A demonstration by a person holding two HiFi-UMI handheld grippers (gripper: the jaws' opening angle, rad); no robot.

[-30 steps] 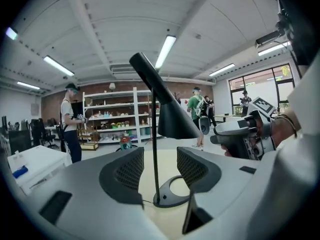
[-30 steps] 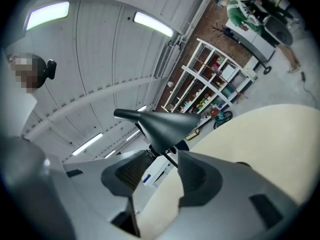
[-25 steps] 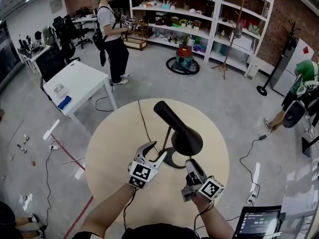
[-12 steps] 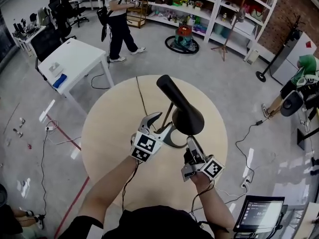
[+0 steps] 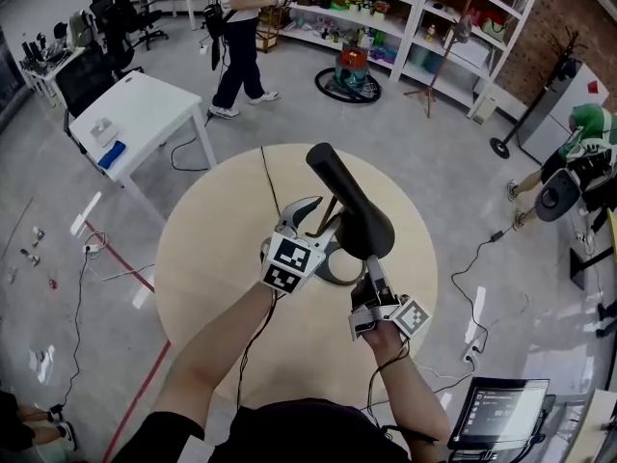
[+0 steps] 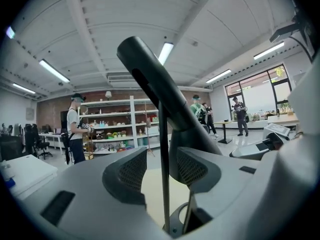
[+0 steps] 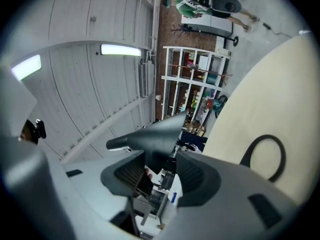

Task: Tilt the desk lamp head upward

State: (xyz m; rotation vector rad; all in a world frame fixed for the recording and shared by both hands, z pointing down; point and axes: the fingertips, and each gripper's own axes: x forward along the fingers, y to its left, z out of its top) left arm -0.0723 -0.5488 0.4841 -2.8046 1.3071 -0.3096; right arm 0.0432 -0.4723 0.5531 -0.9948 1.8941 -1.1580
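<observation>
A black desk lamp stands on the round beige table (image 5: 222, 258). Its cone-shaped head (image 5: 355, 210) slopes down to the right above a ring base (image 5: 335, 278). My left gripper (image 5: 316, 218) is open with the thin stem (image 6: 164, 184) between its jaws, touching neither pad. The lamp head (image 6: 155, 84) rises above it. My right gripper (image 5: 369, 266) sits just below the wide end of the head (image 7: 150, 134). It is open, and the head's rim dips between its jaws. The ring base (image 7: 248, 150) lies beyond on the tabletop.
A white rectangular table (image 5: 135, 123) stands at the back left. A person (image 5: 239, 27) walks by the shelves (image 5: 386, 17), and another person (image 5: 578, 152) is at the right. A laptop screen (image 5: 494, 418) sits at the lower right. Cables run over the floor.
Both grippers have moved forward to the lamp: the left up to the stem, the right under the head's wide end. The person at the back has walked to the right.
</observation>
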